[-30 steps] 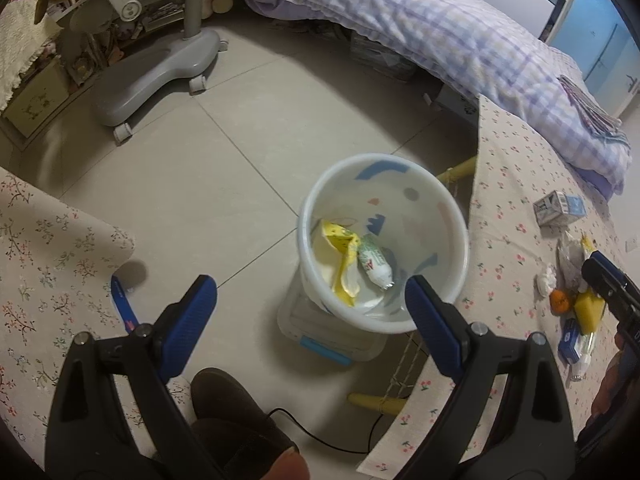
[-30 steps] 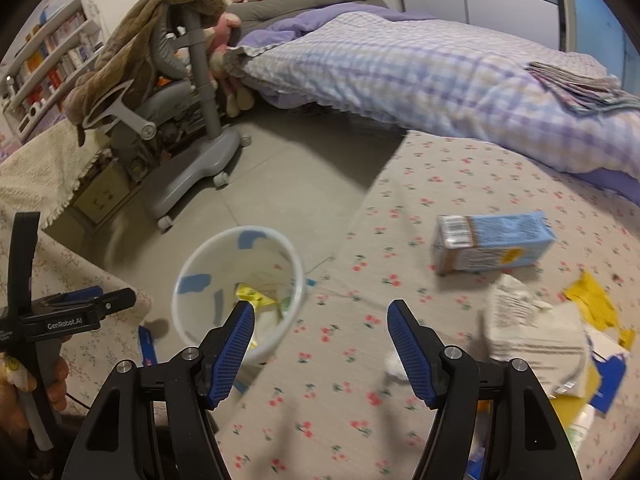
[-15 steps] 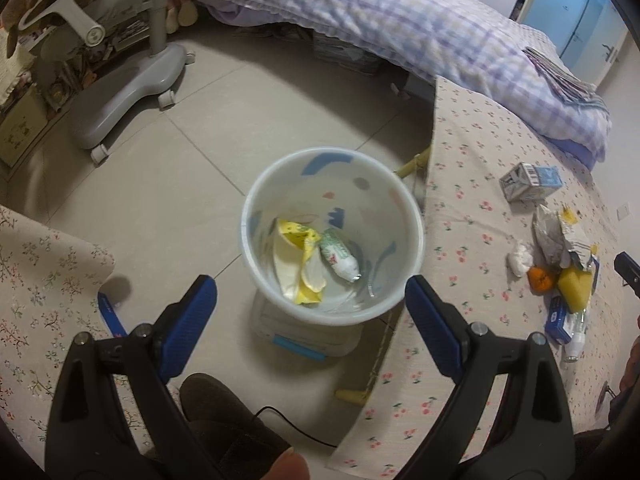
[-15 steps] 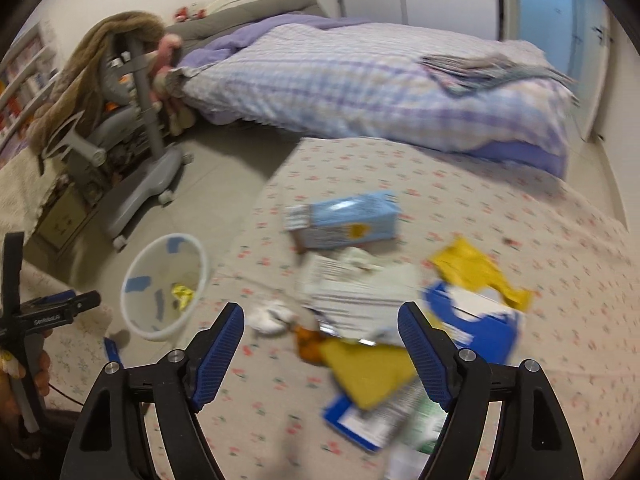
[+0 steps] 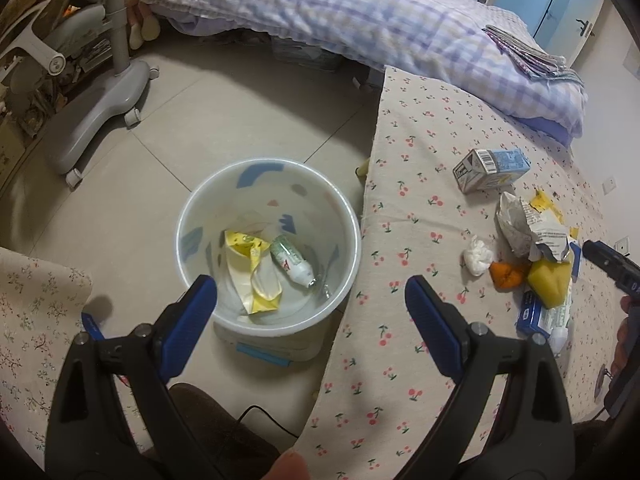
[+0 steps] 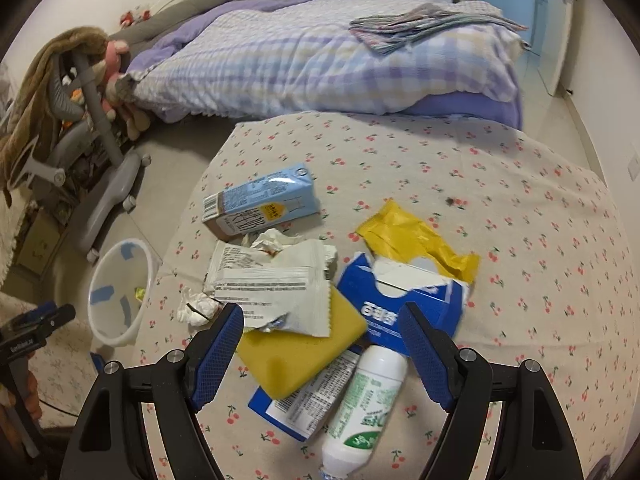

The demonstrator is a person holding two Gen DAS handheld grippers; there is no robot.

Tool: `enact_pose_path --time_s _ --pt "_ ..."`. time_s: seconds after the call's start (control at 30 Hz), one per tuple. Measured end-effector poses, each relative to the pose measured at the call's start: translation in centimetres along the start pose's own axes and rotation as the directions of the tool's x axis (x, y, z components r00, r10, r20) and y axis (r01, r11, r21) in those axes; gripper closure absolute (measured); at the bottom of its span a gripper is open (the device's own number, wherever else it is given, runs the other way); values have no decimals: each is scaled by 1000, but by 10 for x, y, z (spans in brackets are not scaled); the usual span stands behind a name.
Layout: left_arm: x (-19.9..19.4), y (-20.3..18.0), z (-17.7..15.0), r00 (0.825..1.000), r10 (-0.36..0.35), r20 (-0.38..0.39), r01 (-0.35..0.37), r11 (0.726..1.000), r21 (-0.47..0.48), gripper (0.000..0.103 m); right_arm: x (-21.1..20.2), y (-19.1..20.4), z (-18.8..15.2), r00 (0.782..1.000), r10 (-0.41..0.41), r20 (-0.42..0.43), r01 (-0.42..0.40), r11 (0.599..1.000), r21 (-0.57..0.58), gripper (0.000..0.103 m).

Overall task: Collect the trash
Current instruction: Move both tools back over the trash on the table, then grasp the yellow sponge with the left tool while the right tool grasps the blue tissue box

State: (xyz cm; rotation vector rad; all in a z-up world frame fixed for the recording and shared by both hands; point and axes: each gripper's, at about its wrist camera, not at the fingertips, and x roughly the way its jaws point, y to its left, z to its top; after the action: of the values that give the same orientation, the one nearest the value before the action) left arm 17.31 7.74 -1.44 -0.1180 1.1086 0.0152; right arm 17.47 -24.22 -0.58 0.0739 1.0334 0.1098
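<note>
Trash pile [image 6: 320, 300] lies between right gripper's [image 6: 320, 344] spread jaws

Only a barcode shows on the blue carton [image 6: 260, 203]; other print is illegible.

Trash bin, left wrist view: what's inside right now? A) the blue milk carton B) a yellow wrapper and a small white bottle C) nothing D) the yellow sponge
B: the trash bin holds a crumpled yellow wrapper and a small white bottle; the blue milk carton and yellow sponge are on the table.
</note>
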Motion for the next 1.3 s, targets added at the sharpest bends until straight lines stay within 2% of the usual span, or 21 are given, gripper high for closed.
enact_pose_path --time_s 0.13,0.27,0.53,0.73,0.8,0.9,1.0,1.13,1.23,1.3 --pt "1 -2 2 1000 -1 -1 1 1000 0 8 16 22 4 999 13 -46 -16 997 -75 22" --pt "4 -4 2 1000 1 -8 -1 1000 6 8 35 42 7 996 -40 -75 29 989 -147 22" --pt "9 -11 2 1000 2 -26 -2 1000 20 8 57 38 13 994 -44 -104 31 992 -125 22" --pt "10 -24 1 999 -17 -31 18 999 34 8 49 29 15 995 -1 -95 -6 997 -72 39" --pt "10 -31 1 999 -25 -31 27 999 43 8 41 26 15 997 10 -78 -15 998 -65 49" --pt "9 -45 1 999 -45 -31 46 997 57 8 26 21 15 999 25 -48 -27 998 -55 52" --pt "11 -60 1 998 -62 -33 64 995 71 8 16 15 13 999 21 -31 -23 998 -55 66" --pt "13 -83 0 996 -85 -36 88 991 99 8 7 -1 9 1000 -5 -11 4 999 -46 93" --pt "14 -97 -1 994 -103 -39 107 987 118 8 1 -16 9 1000 1 9 -1 1000 -7 93" --pt "14 -105 -1 992 -116 -41 120 985 124 8 -3 -27 8 999 41 14 -42 999 33 92"
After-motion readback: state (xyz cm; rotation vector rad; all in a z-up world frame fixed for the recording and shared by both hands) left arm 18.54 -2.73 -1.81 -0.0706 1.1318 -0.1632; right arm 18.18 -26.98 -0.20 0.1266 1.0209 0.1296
